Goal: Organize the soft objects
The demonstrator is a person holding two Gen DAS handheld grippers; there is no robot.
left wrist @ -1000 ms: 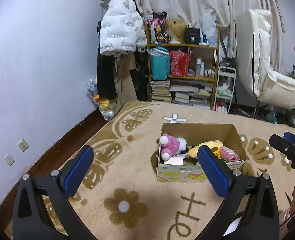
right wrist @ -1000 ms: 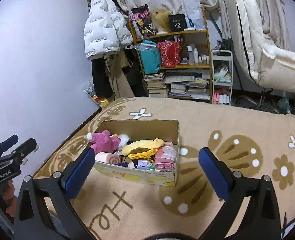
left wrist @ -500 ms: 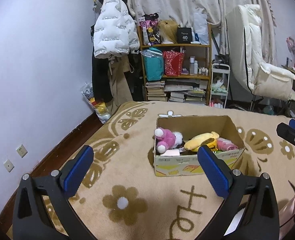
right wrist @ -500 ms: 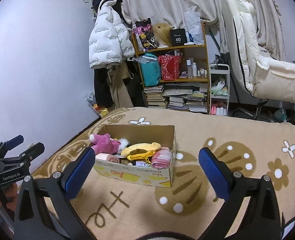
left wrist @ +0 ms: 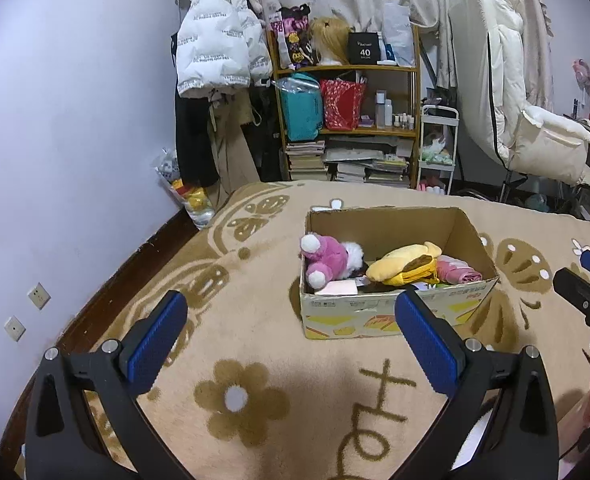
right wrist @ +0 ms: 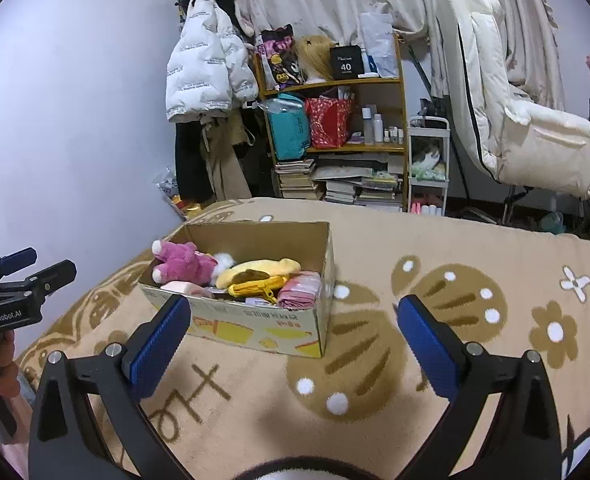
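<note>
An open cardboard box (left wrist: pixel 395 316) (right wrist: pixel 255 328) sits on a beige flowered blanket. In it lie a pink plush toy (left wrist: pixel 327 260) (right wrist: pixel 183 266), a yellow plush (left wrist: pixel 405 268) (right wrist: pixel 255 270), a pink rolled cloth (left wrist: pixel 457 274) (right wrist: pixel 301 290) and other soft items. My left gripper (left wrist: pixel 291 340) is open and empty, held above the blanket in front of the box. My right gripper (right wrist: pixel 295 344) is open and empty, in front of the box's right corner. Each gripper shows at the edge of the other's view, the right one (left wrist: pixel 587 300) and the left one (right wrist: pixel 19 280).
The blanket (left wrist: pixel 255 360) covers a bed beside a lilac wall (left wrist: pixel 75 140). Beyond it stand a wooden shelf (left wrist: pixel 351 120) of bags and books, a hanging white puffer jacket (left wrist: pixel 215 40), a small white cart (left wrist: pixel 437 148) and a white padded chair (left wrist: pixel 527 120).
Both grippers have risen and drawn back a little from the box. Both stay open and empty. The box and its contents have not moved.
</note>
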